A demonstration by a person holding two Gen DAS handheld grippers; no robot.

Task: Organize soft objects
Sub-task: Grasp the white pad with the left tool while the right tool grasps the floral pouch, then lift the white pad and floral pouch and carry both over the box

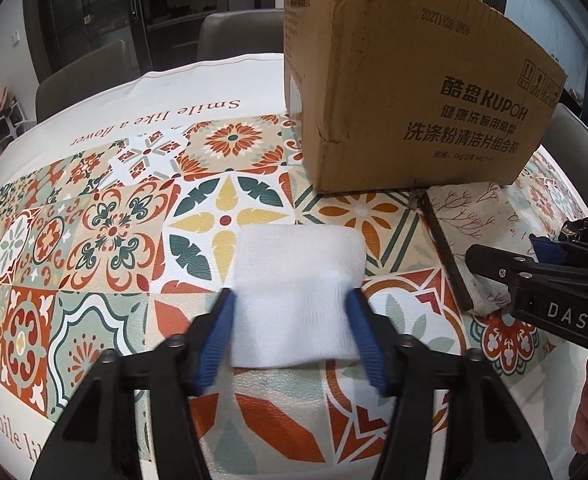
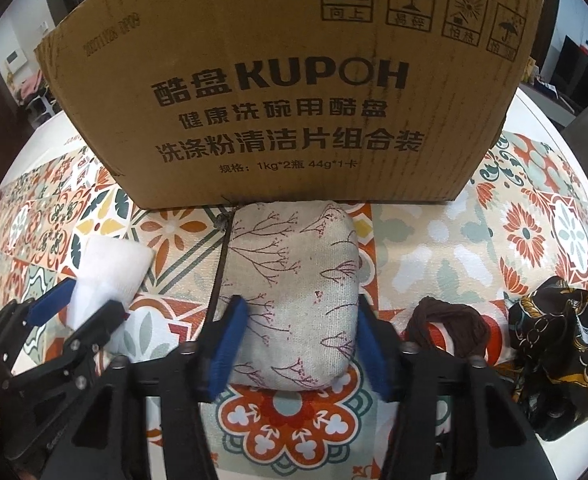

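Jaws of my left gripper press both sides of a folded white cloth lying on the patterned tablecloth. My right gripper squeezes a printed fabric pouch at its near end. Right of it I see a brown yarn loop and a dark scarf. Beyond stands the cardboard box, the pouch's far end touching it.

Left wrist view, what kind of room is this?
Probably a home dining room: a table under a tile-print cloth, chairs around it, and a glass-door cabinet behind.
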